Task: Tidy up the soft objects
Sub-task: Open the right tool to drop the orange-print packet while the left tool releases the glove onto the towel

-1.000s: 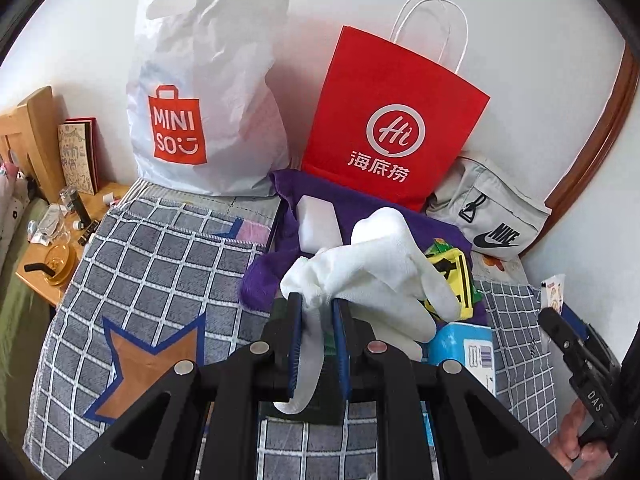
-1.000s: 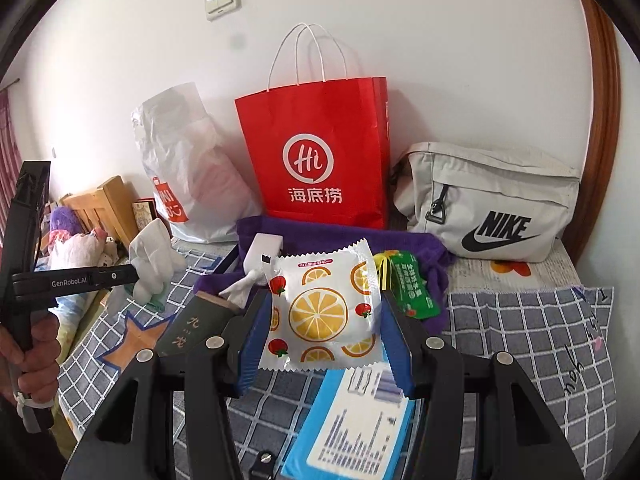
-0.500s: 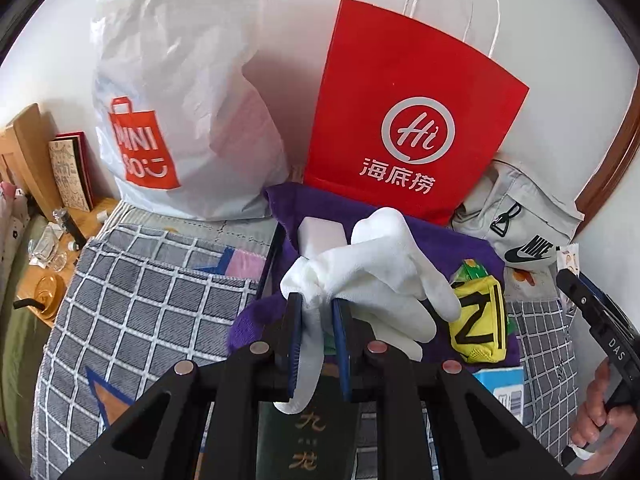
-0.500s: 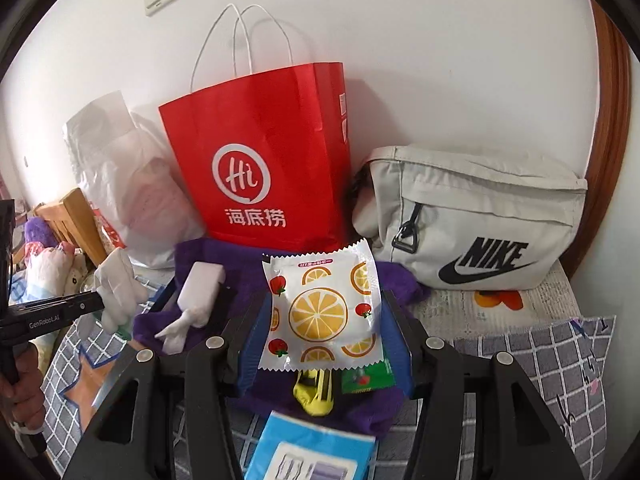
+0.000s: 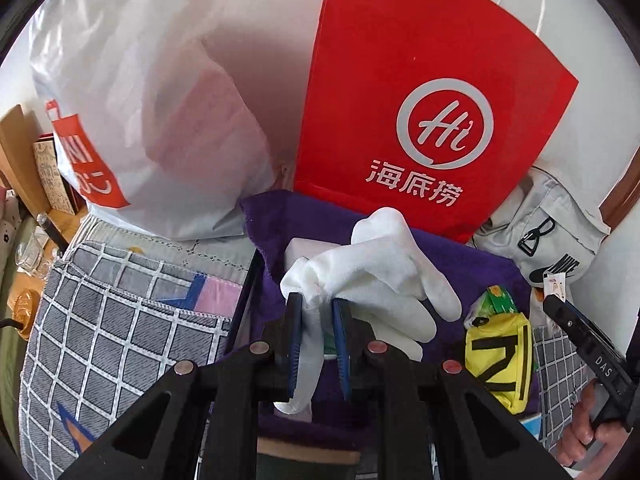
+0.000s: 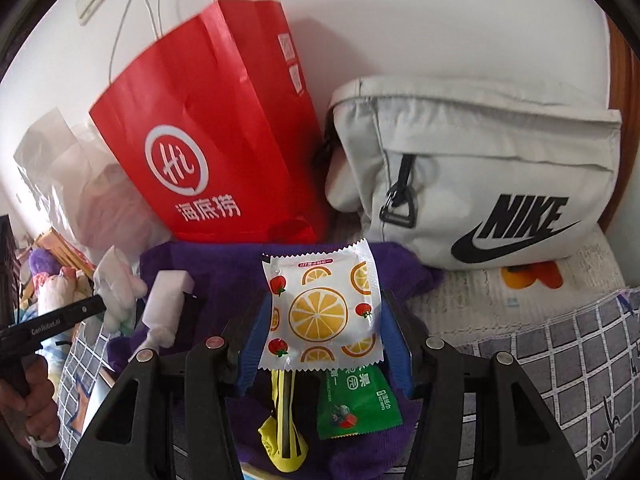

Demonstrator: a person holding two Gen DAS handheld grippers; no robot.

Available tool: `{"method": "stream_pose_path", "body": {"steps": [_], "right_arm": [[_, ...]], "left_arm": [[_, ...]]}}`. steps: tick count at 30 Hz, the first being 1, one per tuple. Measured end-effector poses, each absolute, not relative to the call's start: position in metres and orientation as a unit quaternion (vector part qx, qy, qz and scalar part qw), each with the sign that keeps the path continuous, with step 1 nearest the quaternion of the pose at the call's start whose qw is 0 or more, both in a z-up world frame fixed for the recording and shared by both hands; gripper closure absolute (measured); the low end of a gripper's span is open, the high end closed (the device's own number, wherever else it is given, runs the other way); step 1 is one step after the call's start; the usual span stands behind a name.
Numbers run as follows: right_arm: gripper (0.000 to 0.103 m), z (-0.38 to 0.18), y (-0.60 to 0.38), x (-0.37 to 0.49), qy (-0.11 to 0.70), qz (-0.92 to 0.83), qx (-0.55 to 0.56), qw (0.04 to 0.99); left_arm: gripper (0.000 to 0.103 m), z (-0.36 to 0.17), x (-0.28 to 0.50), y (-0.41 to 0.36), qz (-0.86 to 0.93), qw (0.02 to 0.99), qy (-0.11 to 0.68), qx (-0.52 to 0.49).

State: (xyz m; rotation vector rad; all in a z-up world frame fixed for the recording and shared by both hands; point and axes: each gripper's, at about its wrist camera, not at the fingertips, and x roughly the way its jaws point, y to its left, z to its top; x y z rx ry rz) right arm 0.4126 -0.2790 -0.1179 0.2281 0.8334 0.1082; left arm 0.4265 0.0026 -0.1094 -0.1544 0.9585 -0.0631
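While both loads hang above the purple towel [image 5: 472, 276], the left fingers [image 5: 316, 344] pinch a white glove [image 5: 380, 280] and the right fingers [image 6: 324, 340] clamp a wet-wipe packet [image 6: 324, 312]; next, choosing a bag.

My right gripper [image 6: 324, 322] clamps an orange-print packet [image 6: 322, 314] at centre. At twelve stands a red paper bag [image 6: 216, 128], at two a grey Nike bag [image 6: 480, 168]. At nine, my left gripper [image 6: 94, 304] pinches white gloves [image 6: 118, 284].
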Motion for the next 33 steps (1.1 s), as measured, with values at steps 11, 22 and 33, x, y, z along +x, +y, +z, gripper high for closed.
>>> {"method": "stream_pose_path", "body": {"steps": [11,22,33], "right_arm": [[0.05,-0.148,-0.28,0.428,0.434,0.043,0.109,0.894],[0.047,-0.165,-0.269,0.437,0.463,0.078,0.109,0.876],[0.04,-0.157,-0.275,0.431,0.456,0.087,0.124,0.877]], "left_arm": [[0.088,-0.134,0.442,-0.001,-0.036,0.87,0.485,-0.082],[0.086,-0.149,0.448,-0.006,-0.046,0.858,0.505,-0.077],[0.083,-0.156,0.451,-0.004,-0.051,0.853,0.512,-0.086]]}}
